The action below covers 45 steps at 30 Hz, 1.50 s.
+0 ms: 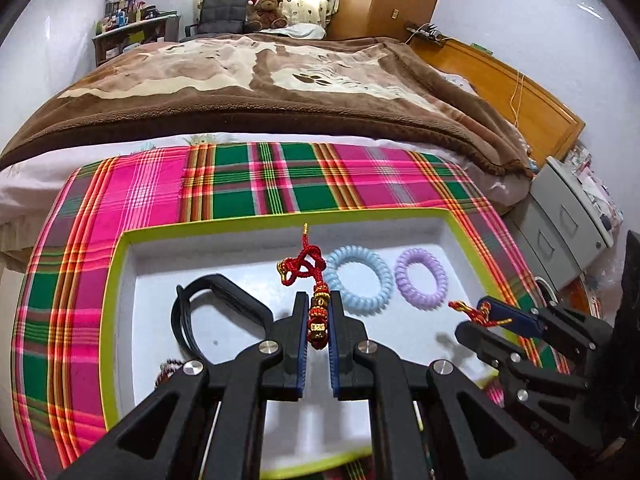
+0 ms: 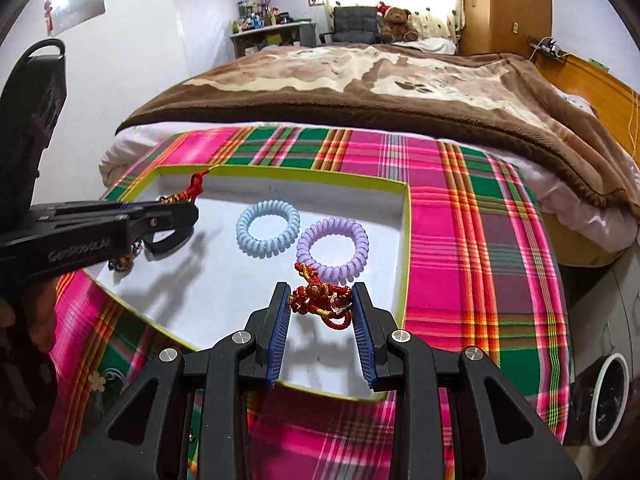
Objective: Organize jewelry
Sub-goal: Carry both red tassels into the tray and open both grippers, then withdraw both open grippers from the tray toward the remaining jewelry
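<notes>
A shallow white tray with a lime-green rim (image 1: 120, 264) (image 2: 404, 240) lies on a plaid cloth. My left gripper (image 1: 319, 300) is shut on a red-and-gold beaded cord bracelet (image 1: 318, 320) above the tray; its knotted cord (image 1: 302, 268) sticks out forward. My right gripper (image 2: 320, 294) is shut on a second red-and-gold cord bracelet (image 2: 320, 300) over the tray's near right part; it also shows in the left wrist view (image 1: 486, 314). A blue spiral hair tie (image 1: 357, 279) (image 2: 267, 229) and a purple one (image 1: 420, 279) (image 2: 332, 249) lie in the tray.
A black strap (image 1: 188, 312) and a dark beaded bracelet (image 2: 122, 262) lie at the tray's left side. The plaid cloth (image 2: 480, 260) covers the bed's foot, with a brown blanket (image 1: 260, 88) behind. A grey cabinet (image 1: 568, 216) stands to the right.
</notes>
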Tool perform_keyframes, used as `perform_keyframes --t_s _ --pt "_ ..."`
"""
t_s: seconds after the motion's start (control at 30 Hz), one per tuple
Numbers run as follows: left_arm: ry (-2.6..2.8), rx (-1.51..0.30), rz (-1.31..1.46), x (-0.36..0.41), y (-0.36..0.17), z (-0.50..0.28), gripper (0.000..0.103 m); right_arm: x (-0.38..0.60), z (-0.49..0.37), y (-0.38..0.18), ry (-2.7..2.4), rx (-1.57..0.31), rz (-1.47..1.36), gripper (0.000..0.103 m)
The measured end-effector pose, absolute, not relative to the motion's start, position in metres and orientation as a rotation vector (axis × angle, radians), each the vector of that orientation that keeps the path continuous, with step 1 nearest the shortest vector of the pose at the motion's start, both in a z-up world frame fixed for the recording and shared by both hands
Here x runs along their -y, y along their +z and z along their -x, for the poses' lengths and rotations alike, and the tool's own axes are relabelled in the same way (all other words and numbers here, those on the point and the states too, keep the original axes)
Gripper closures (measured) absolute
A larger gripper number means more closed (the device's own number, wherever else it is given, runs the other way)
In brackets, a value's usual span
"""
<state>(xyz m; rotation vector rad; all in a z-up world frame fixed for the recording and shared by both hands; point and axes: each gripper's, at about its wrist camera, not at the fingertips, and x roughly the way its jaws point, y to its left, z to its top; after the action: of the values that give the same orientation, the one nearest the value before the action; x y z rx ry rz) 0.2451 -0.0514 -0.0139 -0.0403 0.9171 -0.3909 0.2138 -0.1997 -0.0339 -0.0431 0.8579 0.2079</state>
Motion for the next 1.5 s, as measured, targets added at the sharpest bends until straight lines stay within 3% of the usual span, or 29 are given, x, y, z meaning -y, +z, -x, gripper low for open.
perform_keyframes --t_s 0.77,0.93,1.1,1.27,1.5 --pt "-0.332 -0.956 0.002 0.057 -0.032 -0.26 0.093 0.196 -0.226 -0.043 0.177 -0.902 0.109 0.071" --pt "-0.359 -0.959 0.022 0.058 -0.031 -0.26 0.081 0.197 -0.226 -0.043 0.178 -0.9 0.102 0.071" --pt "-0.358 -0.958 0.017 0.061 -0.031 -0.26 0.077 0.197 -0.226 -0.042 0.179 -0.896 0.09 0.069" --pt "-0.362 -0.961 0.026 0.06 -0.031 -0.259 0.072 0.197 -0.226 -0.041 0.196 -0.891 0.072 0.059" --pt "-0.366 -0.953 0.025 0.061 -0.029 -0.255 0.062 0.197 -0.224 -0.039 0.187 -0.88 0.057 0.058"
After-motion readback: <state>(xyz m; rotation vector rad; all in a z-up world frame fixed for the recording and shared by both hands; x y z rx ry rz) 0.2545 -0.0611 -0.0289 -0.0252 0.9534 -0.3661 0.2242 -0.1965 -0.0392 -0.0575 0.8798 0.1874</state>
